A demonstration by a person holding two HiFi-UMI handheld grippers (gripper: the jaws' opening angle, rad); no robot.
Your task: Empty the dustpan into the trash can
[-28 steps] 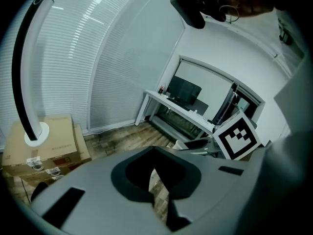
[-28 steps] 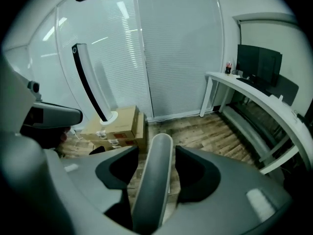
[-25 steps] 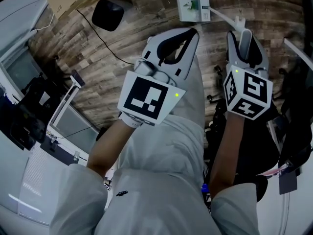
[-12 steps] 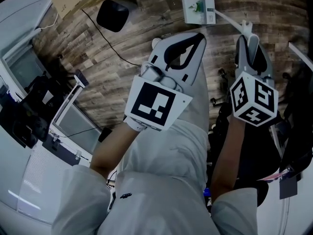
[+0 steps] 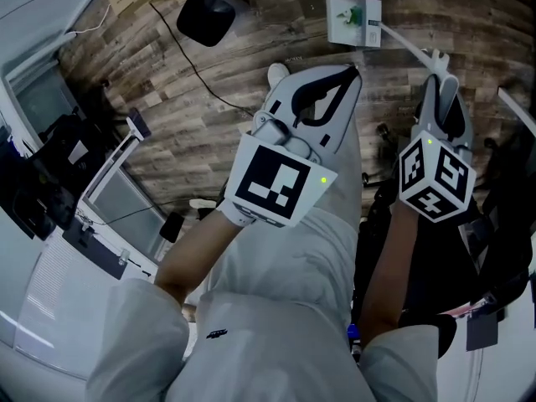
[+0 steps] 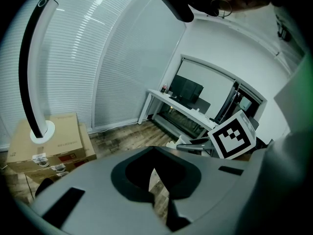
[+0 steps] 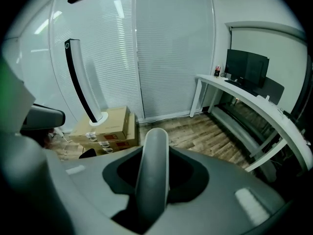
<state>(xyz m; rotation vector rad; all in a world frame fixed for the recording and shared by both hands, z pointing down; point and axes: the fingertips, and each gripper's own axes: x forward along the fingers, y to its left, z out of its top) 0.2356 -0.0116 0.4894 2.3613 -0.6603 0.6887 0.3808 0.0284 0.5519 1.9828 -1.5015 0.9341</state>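
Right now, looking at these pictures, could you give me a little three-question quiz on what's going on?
1. True or false: the left gripper holds a brush.
2. What stands between the fingers of the right gripper? A cable; B dustpan handle; C broom.
3. Fill in: the floor is made of ___ planks.
Key: 1 false, it is shut and empty. 2 B; the fingers are closing on it. 3 wood.
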